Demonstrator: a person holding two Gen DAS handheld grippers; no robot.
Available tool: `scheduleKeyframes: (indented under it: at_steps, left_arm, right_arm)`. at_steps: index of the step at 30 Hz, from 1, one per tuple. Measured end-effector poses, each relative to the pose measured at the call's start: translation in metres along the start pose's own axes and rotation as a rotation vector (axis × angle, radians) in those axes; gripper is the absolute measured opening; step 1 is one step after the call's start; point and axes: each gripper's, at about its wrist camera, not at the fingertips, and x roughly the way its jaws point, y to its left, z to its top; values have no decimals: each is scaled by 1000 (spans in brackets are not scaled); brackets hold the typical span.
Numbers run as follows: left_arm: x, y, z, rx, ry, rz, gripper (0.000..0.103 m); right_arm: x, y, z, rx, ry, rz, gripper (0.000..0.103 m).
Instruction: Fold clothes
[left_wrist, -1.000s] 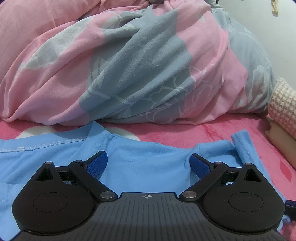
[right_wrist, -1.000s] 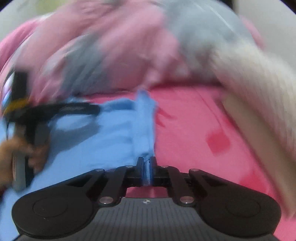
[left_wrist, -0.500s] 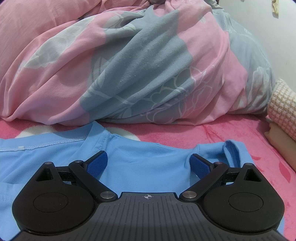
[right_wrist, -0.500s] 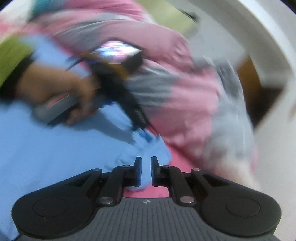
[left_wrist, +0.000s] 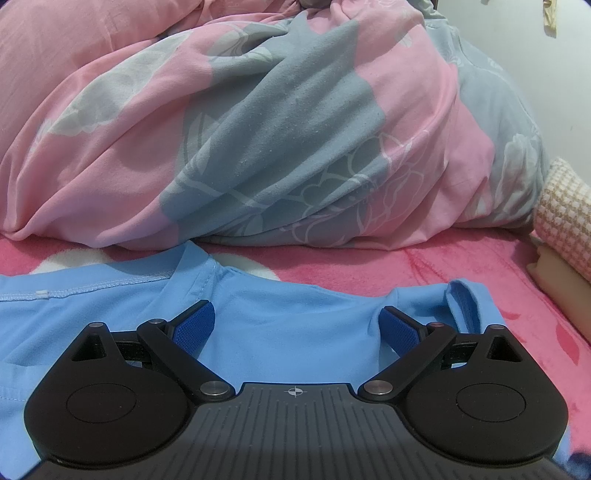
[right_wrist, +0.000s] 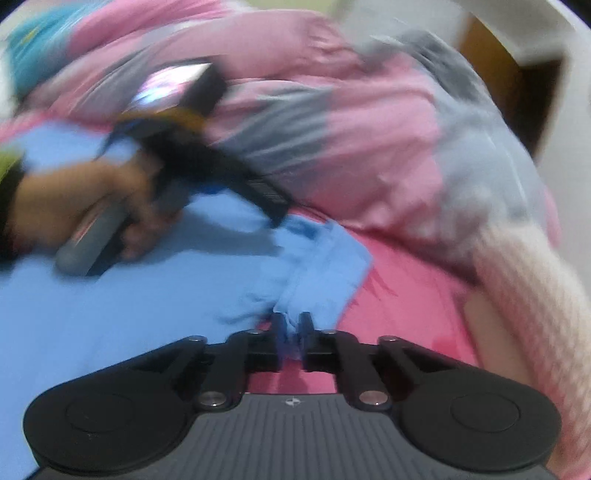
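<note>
Left wrist view shows a big pink and grey quilt (left_wrist: 258, 129) piled up at the back of the bed (left_wrist: 424, 269). The bed has a fuzzy pink cover. A light blue shirt (left_wrist: 288, 325) lies flat on that cover, in front of the quilt. Its stitched edge runs along the left side, and a small rolled flap of blue cloth sticks up at the right. A checked cream and tan cloth (left_wrist: 565, 218) sits at the right edge, on top of a plain tan thing.

The left hand-held gripper (left_wrist: 295, 325) rests low over the shirt. Its two blue pads (left_wrist: 194, 326) are spread wide apart, with only flat blue cloth between them. They hold nothing.

The right wrist view is blurry. The quilt (right_wrist: 351, 147) fills the top, and the blue shirt (right_wrist: 129, 302) covers the left part of the bed (right_wrist: 413, 295). A person's hand (right_wrist: 92, 206) lies on the shirt and holds the handle of the left hand-held gripper (right_wrist: 273, 206), which points at the shirt's far corner.

The right hand-held gripper (right_wrist: 291, 328) is at the shirt's near corner. Its pads are almost together, with a bunched bit of blue cloth pinched between them.
</note>
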Motion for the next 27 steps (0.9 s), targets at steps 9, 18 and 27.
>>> scheduleKeyframes:
  at_steps: [9, 18, 27]
  left_arm:
    - [0, -1, 1, -2, -1, 0, 97]
    - [-14, -25, 20, 118, -44, 6, 95]
    - [-11, -62, 34, 321, -26, -14, 90]
  right_arm:
    - [11, -124, -69, 971, 51, 10, 3]
    - [4, -141, -102, 1136, -83, 126, 3]
    - [-21, -139, -103, 1074, -149, 98, 3]
